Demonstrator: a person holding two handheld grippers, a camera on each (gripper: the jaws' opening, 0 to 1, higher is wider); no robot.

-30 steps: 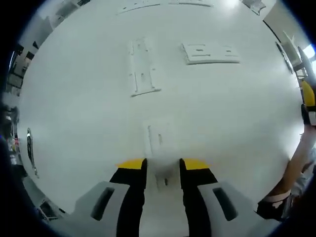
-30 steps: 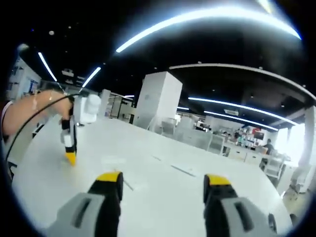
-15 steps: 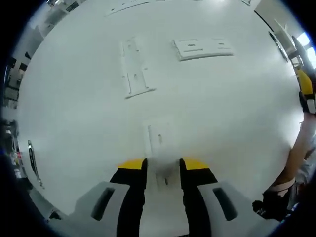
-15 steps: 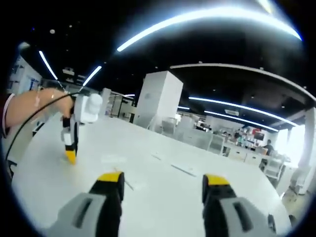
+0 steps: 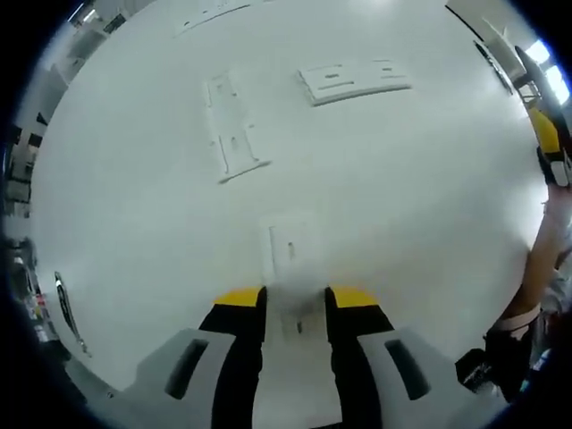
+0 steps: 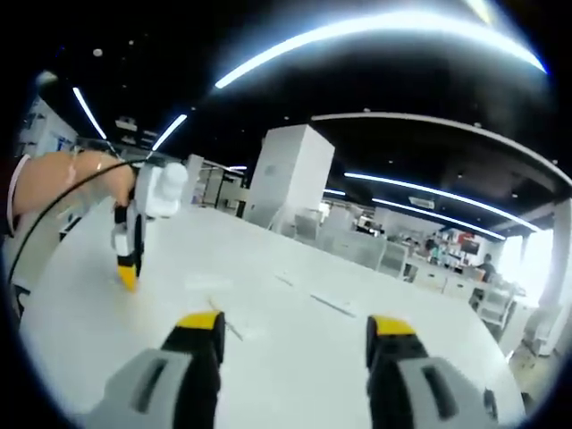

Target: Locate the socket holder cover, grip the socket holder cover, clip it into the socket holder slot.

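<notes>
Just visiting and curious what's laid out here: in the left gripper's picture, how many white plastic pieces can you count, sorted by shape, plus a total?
Small white piece held between the fingers: 1
Long narrow piece lying on the table, upper left: 1
Wide flat piece with cut-outs, upper right: 1
Total: 3. More faint pieces lie at the table's far edge, too blurred to count.

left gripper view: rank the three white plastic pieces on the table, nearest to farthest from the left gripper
1. The cover, held between the jaws of the left gripper, tip pointing up the view.
2. The narrow upright piece, farther up the white table, left of centre.
3. The wide flat piece, upper right, nearer the far edge.
</notes>
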